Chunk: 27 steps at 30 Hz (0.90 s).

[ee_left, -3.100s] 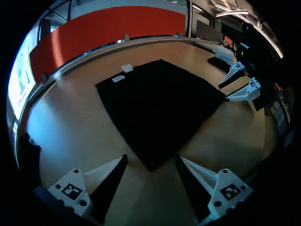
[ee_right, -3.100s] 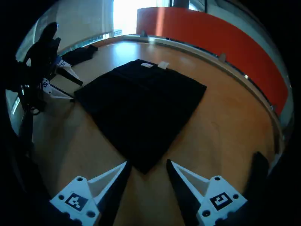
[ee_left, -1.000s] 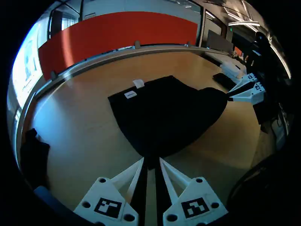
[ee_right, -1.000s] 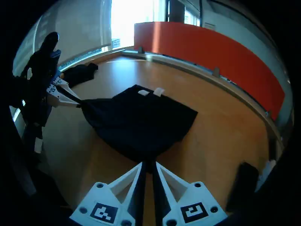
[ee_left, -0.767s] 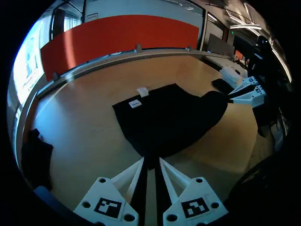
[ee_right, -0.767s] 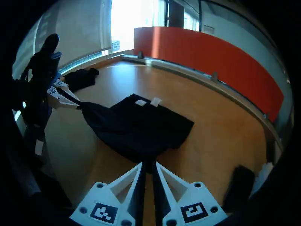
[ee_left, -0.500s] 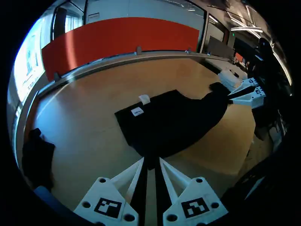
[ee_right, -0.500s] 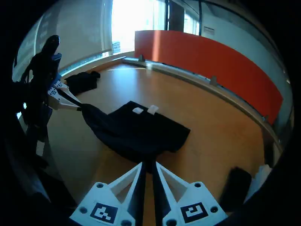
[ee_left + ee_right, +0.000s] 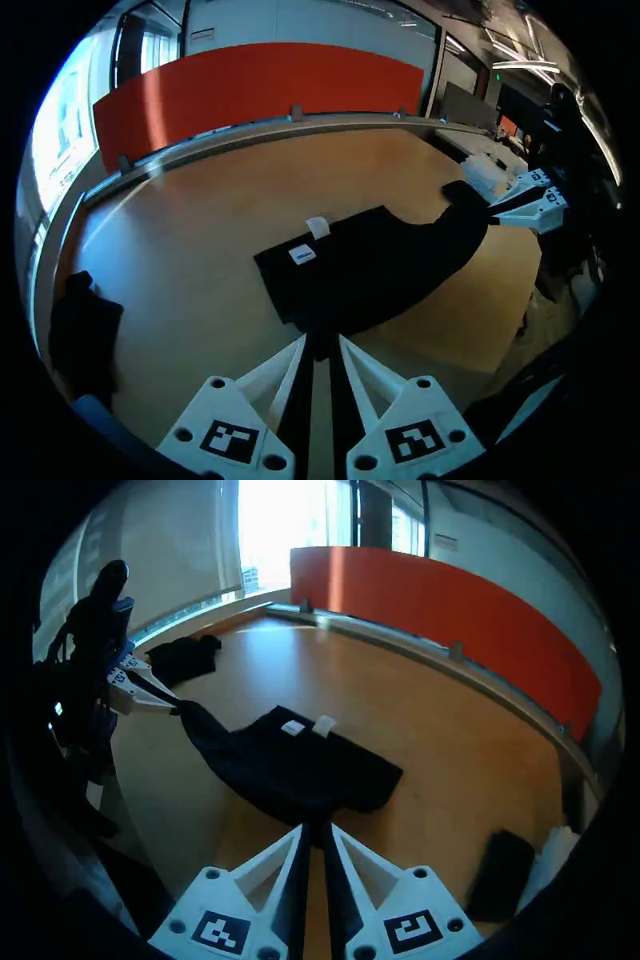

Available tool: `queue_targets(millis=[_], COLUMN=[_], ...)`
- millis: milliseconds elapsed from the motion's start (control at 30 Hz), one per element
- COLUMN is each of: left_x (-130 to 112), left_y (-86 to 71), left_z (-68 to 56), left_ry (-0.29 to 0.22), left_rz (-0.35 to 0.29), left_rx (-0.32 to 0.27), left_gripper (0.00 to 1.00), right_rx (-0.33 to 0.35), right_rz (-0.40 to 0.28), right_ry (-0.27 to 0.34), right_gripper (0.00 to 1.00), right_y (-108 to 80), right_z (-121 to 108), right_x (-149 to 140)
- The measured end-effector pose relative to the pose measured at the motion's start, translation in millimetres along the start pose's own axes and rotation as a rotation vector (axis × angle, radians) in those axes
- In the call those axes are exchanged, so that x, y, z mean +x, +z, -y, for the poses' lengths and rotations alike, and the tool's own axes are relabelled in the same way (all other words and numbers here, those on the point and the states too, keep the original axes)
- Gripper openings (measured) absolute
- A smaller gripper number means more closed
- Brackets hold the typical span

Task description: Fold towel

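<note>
Though pinched by left gripper [image 9: 320,346] and right gripper [image 9: 316,832], towel [image 9: 376,264] corners hidden.

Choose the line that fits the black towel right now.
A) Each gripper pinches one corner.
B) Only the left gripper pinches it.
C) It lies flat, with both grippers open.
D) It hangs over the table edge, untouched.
A: the left gripper and the right gripper each clamp a corner of the towel, which sags between them onto the table.

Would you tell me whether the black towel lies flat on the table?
Partly lifted: left gripper and right gripper each pinch a corner of the black towel; its tagged edge rests on the wooden table.
</note>
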<state>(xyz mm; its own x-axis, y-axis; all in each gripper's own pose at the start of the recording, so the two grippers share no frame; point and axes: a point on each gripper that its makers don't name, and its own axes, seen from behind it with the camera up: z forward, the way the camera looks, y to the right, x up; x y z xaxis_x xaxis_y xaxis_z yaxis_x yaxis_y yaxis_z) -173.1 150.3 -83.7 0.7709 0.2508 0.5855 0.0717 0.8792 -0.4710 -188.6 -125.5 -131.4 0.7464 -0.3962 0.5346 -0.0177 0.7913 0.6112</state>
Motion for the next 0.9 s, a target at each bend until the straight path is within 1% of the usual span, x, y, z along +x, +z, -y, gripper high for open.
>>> queue_targets(millis=[233,400,633,900], left_x=[5,11,21,27], left_y=[4.9,14.1,33.8,62.6], left_z=[3.8,9.7,19.6,30.3], left_ry=[-0.002,-0.008,-0.015,-0.004], left_rz=[-0.003,-0.003,-0.006,0.008], left_rx=[0.009,0.024,0.045,0.063], left_gripper=[0.13,0.13,0.13,0.13], right_rx=[-0.006,-0.010,-0.021,-0.033], right_rz=[0.012,0.022,0.037,0.064], right_ry=[-0.004,-0.013,-0.017,0.000], right_gripper=[0.11,0.11,0.11,0.11], right_y=[3.4,11.4,30.8,56.8], right_z=[-4,-10,-23,-43], right_x=[2,5,9,8])
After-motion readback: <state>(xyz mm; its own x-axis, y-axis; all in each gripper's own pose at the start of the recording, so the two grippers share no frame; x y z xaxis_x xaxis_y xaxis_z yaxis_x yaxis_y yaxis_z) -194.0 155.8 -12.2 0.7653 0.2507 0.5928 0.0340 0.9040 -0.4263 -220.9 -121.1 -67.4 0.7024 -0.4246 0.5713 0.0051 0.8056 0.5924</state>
